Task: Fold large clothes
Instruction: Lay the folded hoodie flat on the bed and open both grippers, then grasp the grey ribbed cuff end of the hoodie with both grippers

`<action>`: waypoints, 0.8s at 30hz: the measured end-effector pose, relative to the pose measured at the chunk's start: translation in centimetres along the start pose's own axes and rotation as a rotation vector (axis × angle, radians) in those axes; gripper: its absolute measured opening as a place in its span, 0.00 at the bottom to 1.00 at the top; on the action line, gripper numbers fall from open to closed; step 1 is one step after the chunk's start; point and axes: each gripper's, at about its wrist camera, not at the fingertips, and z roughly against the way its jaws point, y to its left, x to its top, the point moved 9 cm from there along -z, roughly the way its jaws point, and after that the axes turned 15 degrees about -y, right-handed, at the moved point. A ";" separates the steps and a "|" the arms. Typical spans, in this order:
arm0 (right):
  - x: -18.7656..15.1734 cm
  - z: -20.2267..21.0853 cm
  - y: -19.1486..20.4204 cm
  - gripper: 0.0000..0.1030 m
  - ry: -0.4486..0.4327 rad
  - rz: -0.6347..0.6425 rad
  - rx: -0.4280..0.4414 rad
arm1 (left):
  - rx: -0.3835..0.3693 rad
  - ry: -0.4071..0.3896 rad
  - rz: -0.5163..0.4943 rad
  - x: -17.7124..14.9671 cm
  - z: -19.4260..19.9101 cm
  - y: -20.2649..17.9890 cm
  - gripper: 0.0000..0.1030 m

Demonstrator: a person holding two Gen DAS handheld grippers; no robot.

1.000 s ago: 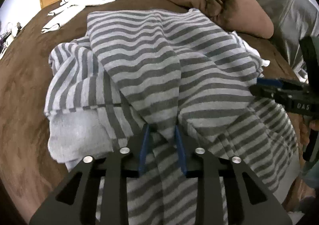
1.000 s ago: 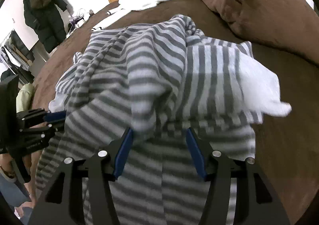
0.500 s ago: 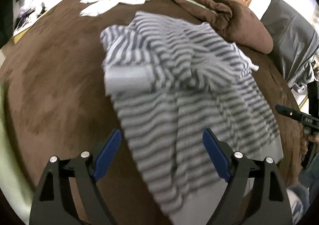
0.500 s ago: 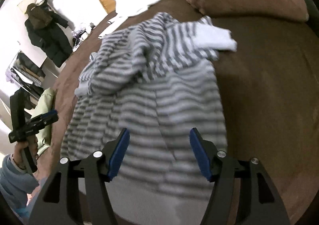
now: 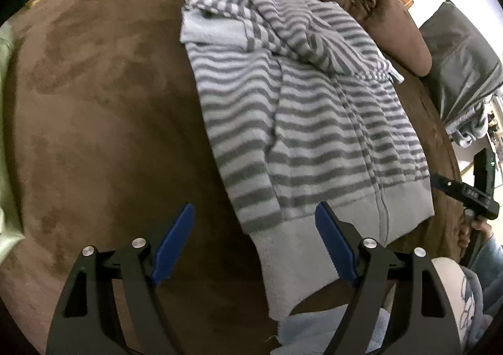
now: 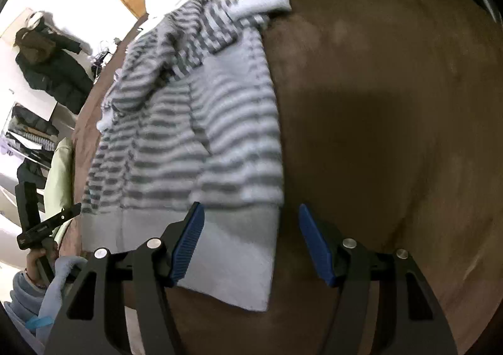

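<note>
A striped hoodie (image 5: pixel 314 122) is lying on a brown bed (image 5: pixel 103 122), both the left gripper (image 5: pixel 254 245) and right gripper (image 6: pixel 251 241) hovering wide apart, holding nothing.

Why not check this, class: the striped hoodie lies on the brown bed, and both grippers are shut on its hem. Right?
Not quite. The hoodie lies on the bed, but both wrist views show the left gripper and right gripper open, holding nothing.

Beyond the right jaws the hoodie (image 6: pixel 188 122) is motion-blurred; behind the left jaws its hem (image 5: pixel 301 263) runs off-frame.
</note>
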 end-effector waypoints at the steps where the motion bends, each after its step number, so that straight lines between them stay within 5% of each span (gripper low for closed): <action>1: -0.4 -0.2 -0.2 0.61 0.003 -0.009 0.003 | -0.013 0.009 0.008 -0.3 -0.3 -0.2 0.75; 12: -1.2 -0.9 1.9 0.64 0.009 -0.029 0.065 | -0.124 0.059 0.025 -1.9 -2.7 -3.1 0.71; 13: -1.2 -1.1 2.4 0.64 0.014 -0.034 0.081 | -0.128 0.053 0.025 -1.8 -2.8 -3.2 0.52; 14: -1.2 -1.3 2.9 0.62 0.019 -0.044 0.095 | -0.134 0.041 0.023 -1.6 -2.8 -3.3 0.19; 15: -1.3 -1.4 3.1 0.59 0.030 -0.060 0.112 | -0.133 0.029 0.027 -1.4 -3.0 -3.1 0.18; 16: -1.3 -1.6 3.3 0.42 0.039 -0.075 0.122 | -0.145 0.034 0.038 -1.4 -3.2 -3.1 0.18; 17: -1.4 -1.8 3.3 0.15 0.049 -0.081 0.113 | -0.148 0.039 0.036 -1.3 -3.3 -3.0 0.17; 24: -1.0 -1.5 5.6 0.10 0.013 0.024 0.072 | -0.130 0.017 -0.055 0.3 -2.3 -4.2 0.14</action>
